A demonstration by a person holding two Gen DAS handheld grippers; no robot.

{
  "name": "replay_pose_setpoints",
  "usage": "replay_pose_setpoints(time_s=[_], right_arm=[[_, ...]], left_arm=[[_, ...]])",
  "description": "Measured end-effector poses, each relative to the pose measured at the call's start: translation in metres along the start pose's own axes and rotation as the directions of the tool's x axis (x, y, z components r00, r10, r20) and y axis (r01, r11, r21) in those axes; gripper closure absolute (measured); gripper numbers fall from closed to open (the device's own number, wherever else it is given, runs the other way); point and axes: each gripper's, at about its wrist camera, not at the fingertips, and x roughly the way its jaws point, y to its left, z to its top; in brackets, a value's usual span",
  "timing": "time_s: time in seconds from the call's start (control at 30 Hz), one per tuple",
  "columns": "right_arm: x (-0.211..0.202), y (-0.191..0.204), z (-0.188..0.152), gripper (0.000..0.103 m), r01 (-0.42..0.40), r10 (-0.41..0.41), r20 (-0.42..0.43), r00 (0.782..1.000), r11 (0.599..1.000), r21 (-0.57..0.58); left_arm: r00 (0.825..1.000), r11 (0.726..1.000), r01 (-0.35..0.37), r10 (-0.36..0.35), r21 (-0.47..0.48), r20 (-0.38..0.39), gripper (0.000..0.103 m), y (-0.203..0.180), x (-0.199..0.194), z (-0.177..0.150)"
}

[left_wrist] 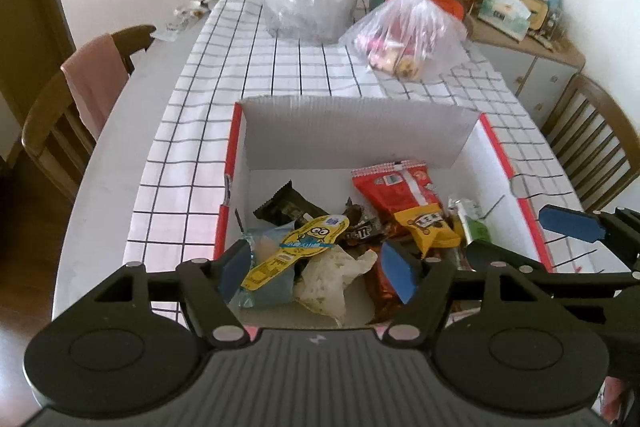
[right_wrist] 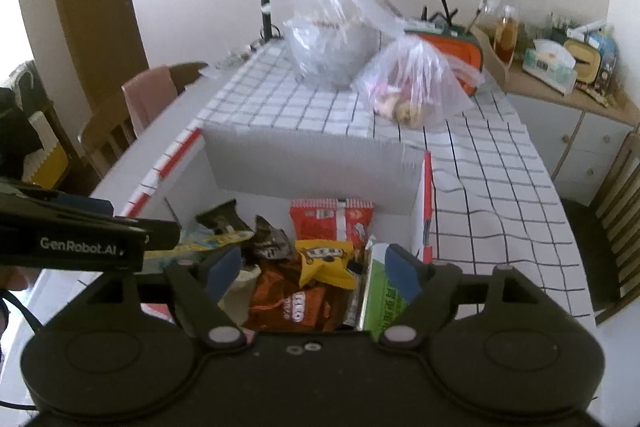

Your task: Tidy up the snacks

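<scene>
We see many snacks in the box (left_wrist: 496,163) already. Both our grippers, left gripper (left_wrist: 316,269) and right gripper (right_wrist: 310,273), hold nothing, fingers wide apart. Two bags (left_wrist: 404,39) wait on the bench (left_wrist: 224,107).

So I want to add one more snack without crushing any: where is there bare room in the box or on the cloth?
The box floor is bare along its far wall, behind the red packet. The checked cloth is bare between the box and the two plastic bags. The near half of the box is crowded with snacks.
</scene>
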Motion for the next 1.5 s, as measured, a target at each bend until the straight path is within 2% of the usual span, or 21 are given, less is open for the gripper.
replay_pose_setpoints(time_s=[0.1,0.43,0.5,0.53,0.57,0.8,1.03,1.33,1.5], right_arm=[[-0.017,0.003,0.0,0.016,-0.01,0.01,0.032,0.999,1.0,0.001],[-0.065,0.007,-0.009,0.014,-0.046,0.044,0.092,0.995,0.999,0.014],[-0.072,0.009,-0.012,0.011,-0.048,0.046,0.103,0.994,0.999,0.018],[-0.075,0.009,-0.014,0.001,-0.053,0.05,0.106,0.993,0.998,0.022],[-0.078,0.01,-0.016,0.0,-0.055,0.052,0.112,0.992,0.998,0.026],[-0.096,0.015,-0.029,0.0,-0.067,0.062,0.124,0.99,0.997,0.036],[-0.108,0.017,-0.04,0.0,-0.06,0.052,0.13,0.99,0.996,0.06],[-0.126,0.03,-0.053,0.0,-0.04,0.029,0.133,0.991,0.996,0.08],[-0.138,0.038,-0.058,0.0,-0.038,0.025,0.142,0.99,0.995,0.091]], left_arm=[[1.0,1.0,0.007,-0.007,-0.001,0.03,0.029,0.001,-0.017,-0.004],[0.993,0.999,0.045,-0.045,0.007,0.113,0.024,-0.001,-0.071,-0.023],[0.991,0.998,0.054,-0.055,0.008,0.122,0.022,0.0,-0.079,-0.029],[0.991,0.998,0.056,-0.056,0.007,0.125,0.021,0.0,-0.083,-0.031],[0.99,0.998,0.058,-0.058,0.006,0.129,0.021,0.0,-0.087,-0.035],[0.986,0.998,0.067,-0.067,0.007,0.152,0.013,0.001,-0.106,-0.053],[0.986,0.996,0.091,-0.088,-0.015,0.144,0.004,0.006,-0.116,-0.067],[0.984,0.993,0.109,-0.102,-0.041,0.147,0.004,0.014,-0.135,-0.088],[0.984,0.995,0.097,-0.091,-0.031,0.153,0.004,0.015,-0.149,-0.097]])
